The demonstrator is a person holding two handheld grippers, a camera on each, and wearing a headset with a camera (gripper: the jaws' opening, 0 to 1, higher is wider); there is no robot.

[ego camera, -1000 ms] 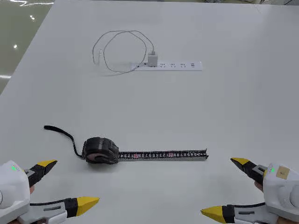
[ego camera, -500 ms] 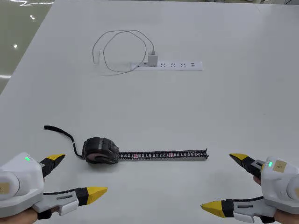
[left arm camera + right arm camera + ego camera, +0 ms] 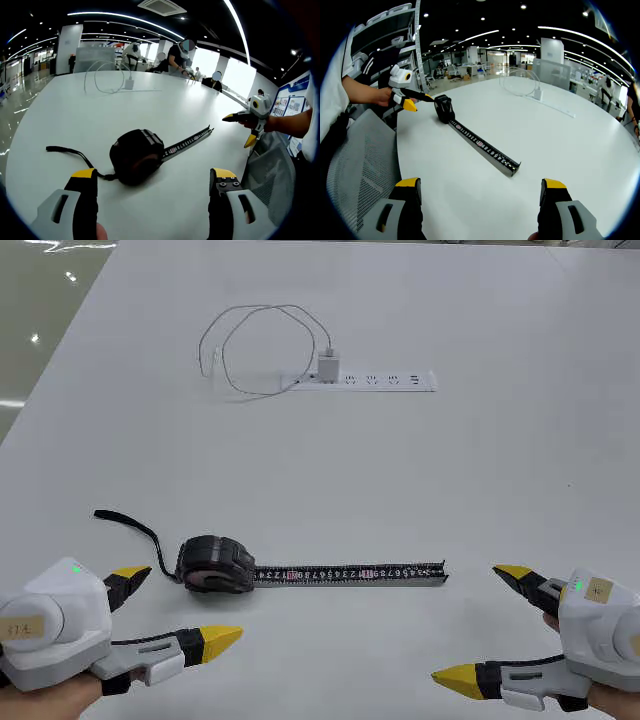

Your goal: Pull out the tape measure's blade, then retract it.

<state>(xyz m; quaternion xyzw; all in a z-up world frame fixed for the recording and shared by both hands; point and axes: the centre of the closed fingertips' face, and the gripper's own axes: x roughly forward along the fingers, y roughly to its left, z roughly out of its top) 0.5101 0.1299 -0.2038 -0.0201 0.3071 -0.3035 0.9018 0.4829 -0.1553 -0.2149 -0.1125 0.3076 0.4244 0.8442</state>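
Head view: we find tape measure (image 3: 215, 563) near the table's (image 3: 400, 470) front edge, blade (image 3: 350, 573) out flat. Pull looks done; retraction pending. Left gripper (image 3: 190, 602) and right gripper (image 3: 467, 623): jaws apart, holding nothing, one at each end. Lock btn and blade hook too small to make out.

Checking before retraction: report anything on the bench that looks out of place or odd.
Nothing damaged or spilled. The black round tape measure lies on its side on the white table, its black numbered blade stretched out, untouched; left claw and right claw hang open nearby.
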